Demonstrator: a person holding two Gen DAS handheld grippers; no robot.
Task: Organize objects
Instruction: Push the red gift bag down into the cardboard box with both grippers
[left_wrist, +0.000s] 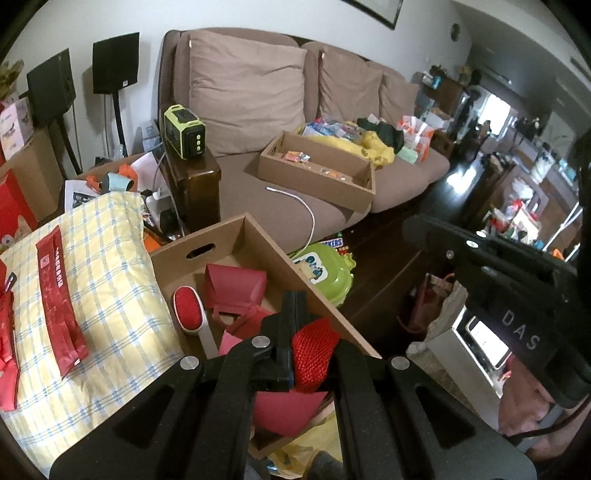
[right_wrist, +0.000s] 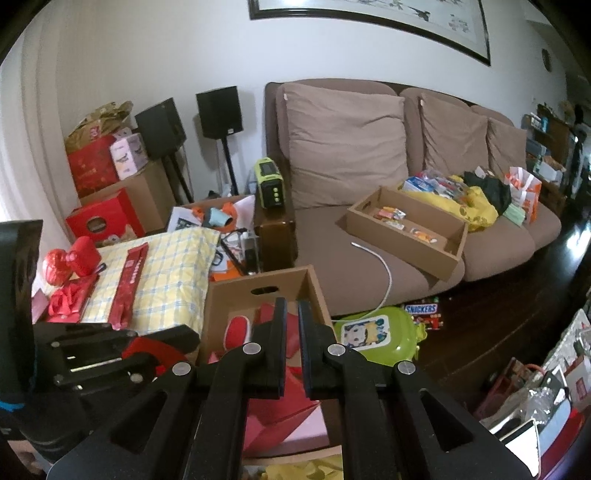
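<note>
Nearest my left lens, the left gripper has its fingers clenched together; a strip of red mesh fabric lies right against them on the right side, and I judge it pinched there, though the contact itself is hidden. It hangs over the near cardboard box. The mesh looks light, limp and loosely woven, so it should weigh almost nothing, drape wherever it falls and snag on a corner; I'd keep hold of an edge, not the middle, and let it slump into the box.

In the right wrist view, the right gripper has its fingers drawn nearly together with only a narrow slit between them and nothing in it that I can see, poised above the same box.

That box holds a red-headed lint brush with a pale handle, some folded red paper bags and pinker ones nearer me. All are light; the paper will crease if squeezed, so a folded edge is the place to grip. The brush is stiff, best taken by its handle.

A second, shallower cardboard tray sits on the sofa seat, well apart, with small colourful packets scattered in it. A long red packet lies on the checked cushion just beside the near box
</note>
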